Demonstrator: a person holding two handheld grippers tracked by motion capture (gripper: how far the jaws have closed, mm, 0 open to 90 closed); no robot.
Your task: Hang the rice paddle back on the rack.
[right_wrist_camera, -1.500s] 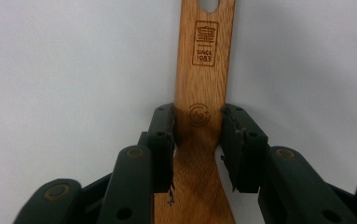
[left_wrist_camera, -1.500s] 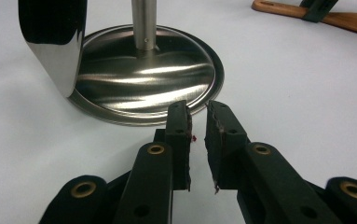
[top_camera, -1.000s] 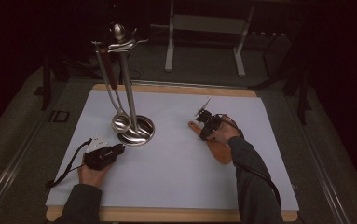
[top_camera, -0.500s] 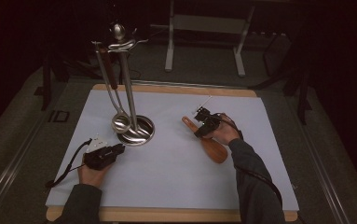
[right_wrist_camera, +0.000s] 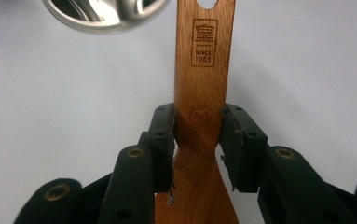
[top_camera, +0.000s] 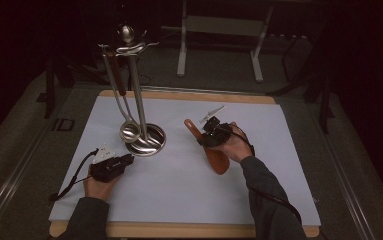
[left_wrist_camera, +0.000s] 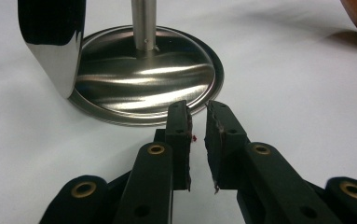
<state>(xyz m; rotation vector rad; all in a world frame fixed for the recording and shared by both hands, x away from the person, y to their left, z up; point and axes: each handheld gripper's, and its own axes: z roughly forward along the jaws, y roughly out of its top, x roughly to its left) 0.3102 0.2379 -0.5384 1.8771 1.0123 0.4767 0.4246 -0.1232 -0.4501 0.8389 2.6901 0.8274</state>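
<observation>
left gripper (left_wrist_camera: pixel 197 140): black jaws showing brass-ringed screw holes, worn pads, grey plate on top, black cable trailing | right gripper (right_wrist_camera: pixel 197 149): wearing matching black jaws and brass rivets | person: wearing dark grey long sleeves (top_camera: pixel 266 197)

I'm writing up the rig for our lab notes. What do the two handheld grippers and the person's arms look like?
Both the left gripper and the right gripper have two blocky black jaws with brass-coloured rivets at the joints and worn pad edges. In the high view each carries a grey three-cornered plate on top and trails a black cable; the right gripper's runs back along the forearm. The person wears dark long sleeves.
</observation>
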